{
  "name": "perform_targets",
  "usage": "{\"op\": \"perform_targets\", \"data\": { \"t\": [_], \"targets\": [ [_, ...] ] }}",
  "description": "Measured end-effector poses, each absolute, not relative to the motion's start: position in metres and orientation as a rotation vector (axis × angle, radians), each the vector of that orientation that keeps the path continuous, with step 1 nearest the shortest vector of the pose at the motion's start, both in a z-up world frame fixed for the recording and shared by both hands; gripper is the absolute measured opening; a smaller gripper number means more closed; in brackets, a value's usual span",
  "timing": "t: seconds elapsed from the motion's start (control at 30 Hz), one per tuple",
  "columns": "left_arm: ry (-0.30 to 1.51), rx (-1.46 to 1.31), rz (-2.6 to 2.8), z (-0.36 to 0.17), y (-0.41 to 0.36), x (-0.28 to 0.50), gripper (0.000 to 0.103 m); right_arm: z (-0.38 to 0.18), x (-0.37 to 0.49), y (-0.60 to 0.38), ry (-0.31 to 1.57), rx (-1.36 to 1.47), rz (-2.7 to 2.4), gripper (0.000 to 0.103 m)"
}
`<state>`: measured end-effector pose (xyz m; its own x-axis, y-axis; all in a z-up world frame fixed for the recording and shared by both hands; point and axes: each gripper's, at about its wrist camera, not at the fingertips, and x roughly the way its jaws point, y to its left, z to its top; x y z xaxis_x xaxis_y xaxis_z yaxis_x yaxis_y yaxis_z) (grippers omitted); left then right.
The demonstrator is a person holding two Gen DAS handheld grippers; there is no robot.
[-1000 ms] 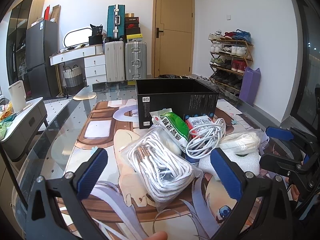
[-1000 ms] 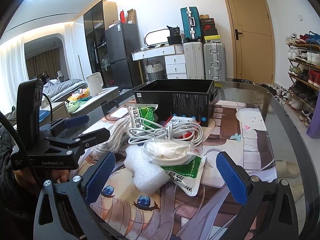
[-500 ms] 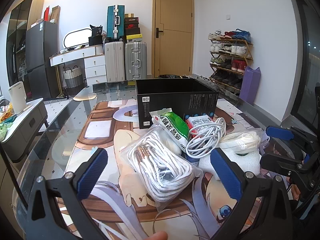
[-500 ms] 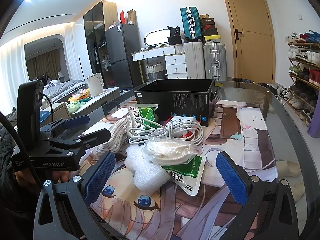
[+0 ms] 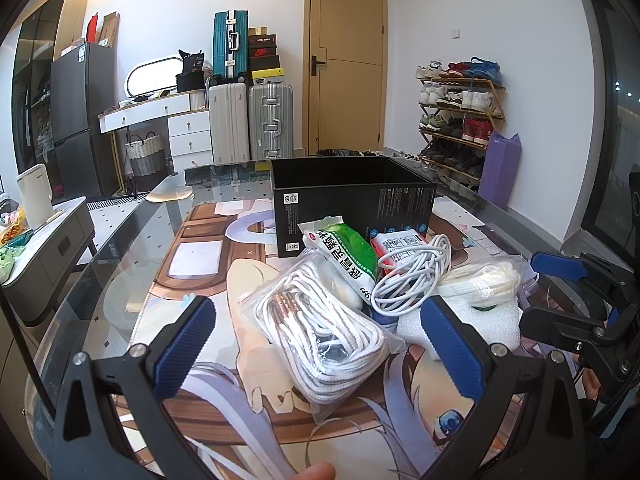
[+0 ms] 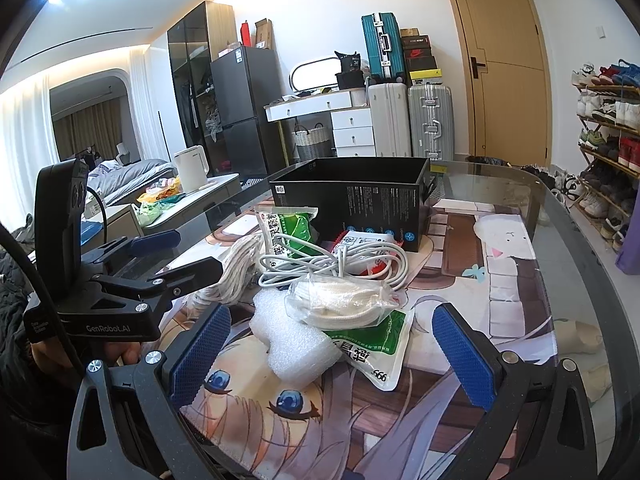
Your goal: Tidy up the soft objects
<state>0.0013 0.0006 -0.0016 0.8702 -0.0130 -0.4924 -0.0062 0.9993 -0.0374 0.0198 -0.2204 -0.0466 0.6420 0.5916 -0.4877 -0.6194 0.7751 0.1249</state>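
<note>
A pile of soft items lies on the printed mat in front of an open black box [image 5: 352,204] [image 6: 360,200]. It holds a clear bag of white rope [image 5: 320,332], a green-and-white packet [image 5: 344,256] [image 6: 288,232], a coiled white cable [image 5: 412,276] [image 6: 340,264], a bag of cream cord [image 5: 484,280] [image 6: 344,304], a white foam piece [image 6: 288,340] and a second green packet [image 6: 372,348]. My left gripper [image 5: 320,348] is open, its pads either side of the rope bag. My right gripper [image 6: 332,352] is open and empty, facing the foam and cream cord bag.
The glass table [image 6: 560,220] carries an anime-print mat [image 6: 500,280]. Each gripper shows in the other's view, the right one [image 5: 580,304] at the pile's right, the left one [image 6: 120,280] at its left. Suitcases, a door and a shoe rack stand behind.
</note>
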Motion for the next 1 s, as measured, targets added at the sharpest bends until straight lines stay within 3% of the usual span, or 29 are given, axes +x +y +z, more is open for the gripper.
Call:
{"op": "perform_targets", "data": {
  "t": [1.0],
  "targets": [
    [0.527, -0.034, -0.008, -0.0027, 0.0022, -0.0003, 0.103, -0.0483, 0.0214, -0.2205, 0.549, -0.067, 0.68, 0.102]
  ]
}}
